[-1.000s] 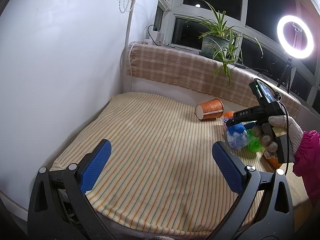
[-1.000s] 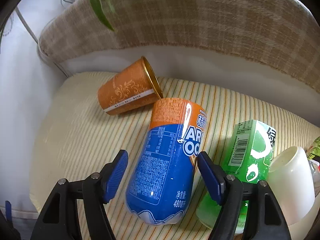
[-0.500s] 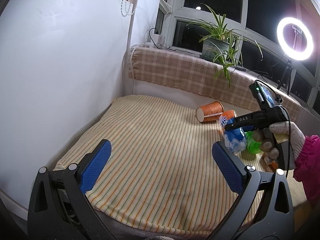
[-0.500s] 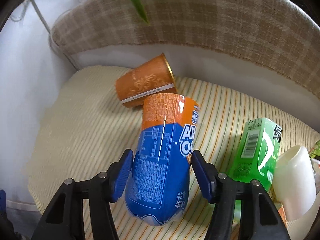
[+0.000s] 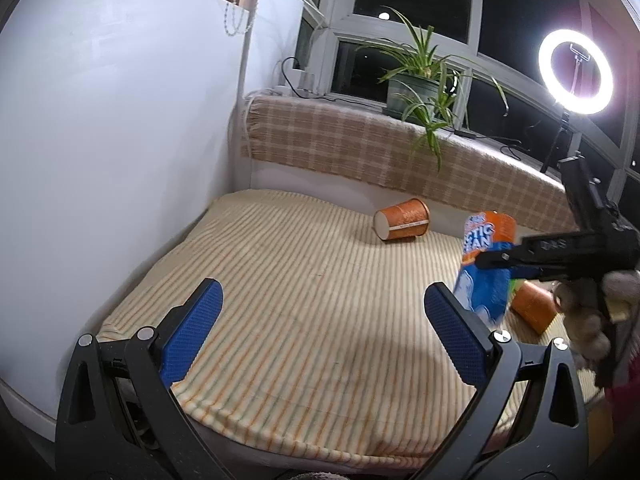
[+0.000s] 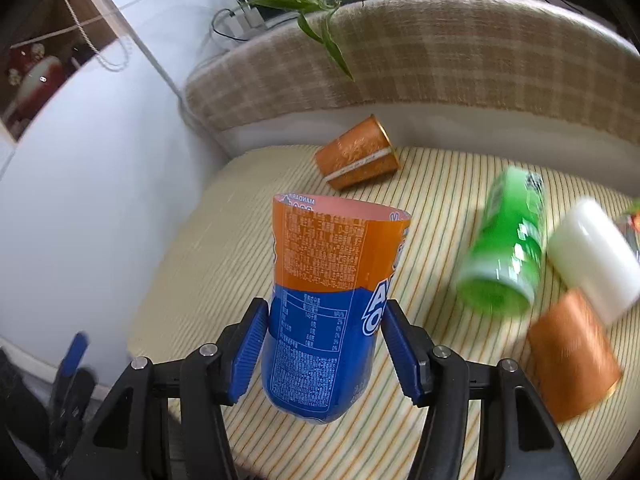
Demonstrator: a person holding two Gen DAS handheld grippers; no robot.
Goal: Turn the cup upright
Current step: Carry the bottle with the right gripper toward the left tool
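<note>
Right-wrist view showed the right hand-held gripper (image 6: 324, 338) clamped on the lower, blue half of the blue-and-orange cup (image 6: 328, 300), one blue pad pressed against each side. The cup was off the striped mat (image 6: 420, 420), roughly upright with its open orange mouth at 12 o'clock and its rounded base hanging below the pads. In the left-wrist view the same cup (image 5: 484, 264) hung in the air at about 3 o'clock, leaning slightly, gripped by the right hand-held gripper (image 5: 496, 260) held in a gloved hand (image 5: 588, 320).

By the look of it, the lifting and most of the turning were done; what remained was to lower the cup base-first onto the mat, let go and see that it stood. The soft mat and the rounded base could make it topple on release.

The left hand-held gripper (image 5: 320, 332) stood wide apart and held nothing, low over the near edge of the mat.

Other cups lay on their sides: an orange paper cup (image 6: 358, 154) at 12 o'clock near the plaid backrest (image 6: 460, 52), and a green cup (image 6: 506, 244), a white cup (image 6: 592, 256) and another orange cup (image 6: 572, 356) grouped at 3 o'clock, blurred.
</note>
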